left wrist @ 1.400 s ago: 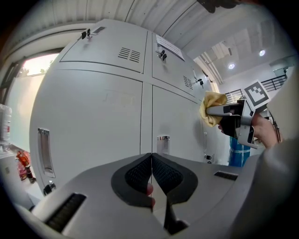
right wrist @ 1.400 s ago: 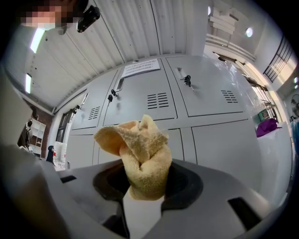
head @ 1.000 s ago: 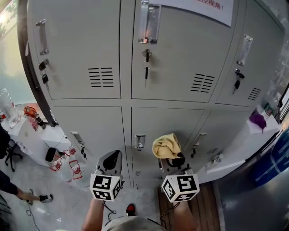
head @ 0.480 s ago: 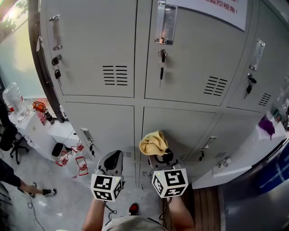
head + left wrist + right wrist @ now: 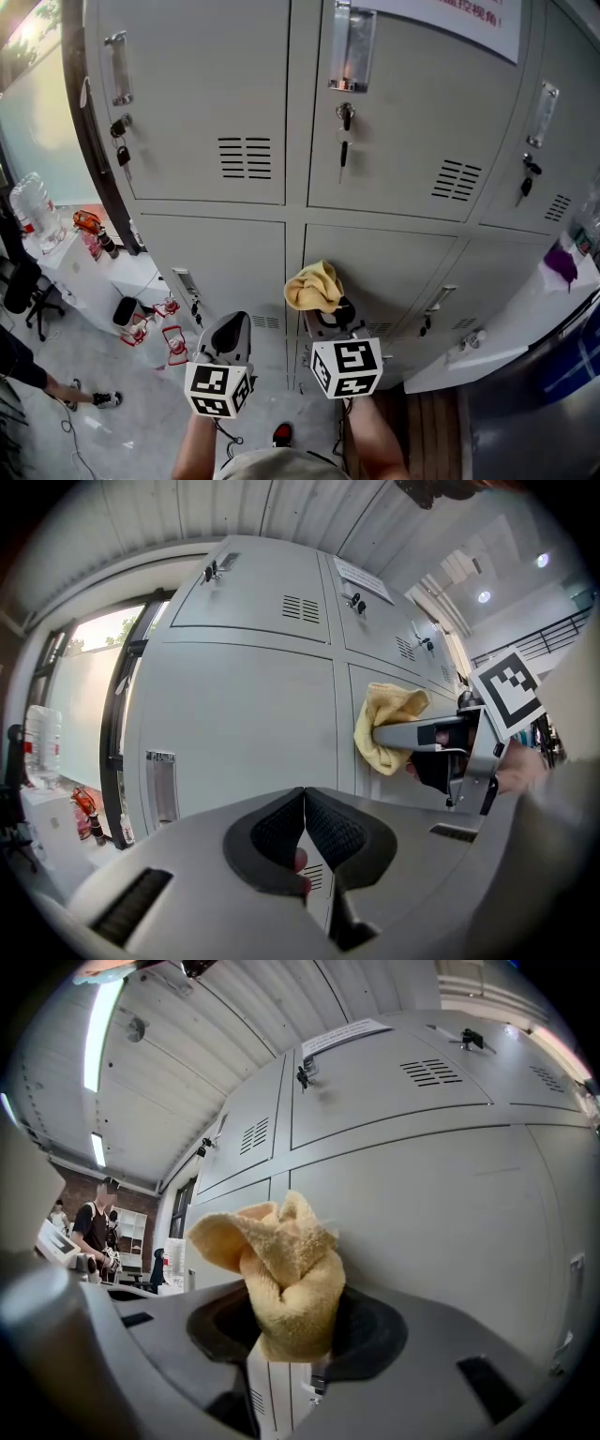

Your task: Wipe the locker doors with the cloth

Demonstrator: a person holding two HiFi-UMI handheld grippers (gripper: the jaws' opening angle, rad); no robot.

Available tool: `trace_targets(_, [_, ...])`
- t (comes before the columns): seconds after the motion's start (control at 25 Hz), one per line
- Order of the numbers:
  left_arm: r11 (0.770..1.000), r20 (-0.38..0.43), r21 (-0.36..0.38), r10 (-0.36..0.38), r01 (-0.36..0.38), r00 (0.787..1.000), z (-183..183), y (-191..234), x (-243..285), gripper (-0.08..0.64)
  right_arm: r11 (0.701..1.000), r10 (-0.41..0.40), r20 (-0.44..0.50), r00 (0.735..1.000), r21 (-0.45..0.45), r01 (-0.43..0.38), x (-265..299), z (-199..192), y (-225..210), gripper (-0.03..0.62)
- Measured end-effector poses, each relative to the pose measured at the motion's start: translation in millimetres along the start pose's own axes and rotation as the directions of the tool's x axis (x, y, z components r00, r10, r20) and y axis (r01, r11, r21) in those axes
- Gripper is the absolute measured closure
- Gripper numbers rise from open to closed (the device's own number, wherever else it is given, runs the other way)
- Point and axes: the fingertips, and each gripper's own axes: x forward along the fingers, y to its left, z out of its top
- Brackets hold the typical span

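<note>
Before grey locker doors (image 5: 206,75), two tools at the lower row.
Right tool (image 5: 330,309) clamps the yellow cloth (image 5: 314,284) at the seam between two lower doors; left tool (image 5: 234,330), jaws pressed together on nothing, faces bare panel.

Soft, even indoor light on the grey locker doors (image 5: 206,94); no hard shadows. Far left, window (image 5: 80,667) blown out white. Overhead, ceiling strip lamp (image 5: 105,1030) glares. Gripper views bulge hard, corners black; near foreground soft, cloth (image 5: 286,1279) fairly sharp. Warm glint on handle plate (image 5: 349,56).
</note>
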Motion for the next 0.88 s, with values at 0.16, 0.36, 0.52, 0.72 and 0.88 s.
trace_targets(0.16, [1.000,-0.004,0.001,-0.003,0.003,1.000,-1.2,0.5,1.2,0.537,1.000,-0.010,-0.011,1.000,0.003,0.010,6.4,-4.0,-2.8,0.413])
trace_targets(0.36, [1.000,-0.009,-0.003,-0.008,0.008,1.000,-3.8,0.6,3.7,0.537,1.000,-0.028,-0.006,1.000,-0.005,0.028,8.5,-6.6,-5.7,0.411])
trace_targets(0.52, [1.000,-0.009,-0.003,-0.018,0.018,1.000,-4.0,-1.8,7.4,0.537,0.999,-0.049,-0.014,0.999,-0.005,0.049,5.4,-8.1,-12.2,0.411])
trace_targets(0.72, [0.999,-0.014,-0.003,-0.042,0.042,0.999,-5.9,-9.6,12.3,0.537,0.995,-0.097,-0.025,0.995,-0.004,0.097,-1.8,-11.5,-29.2,0.413])
trace_targets(0.88, [0.998,-0.012,-0.004,-0.065,0.065,0.998,-5.2,-16.2,16.4,0.537,0.991,-0.132,-0.030,0.991,-0.005,0.132,-7.4,-12.2,-42.2,0.413])
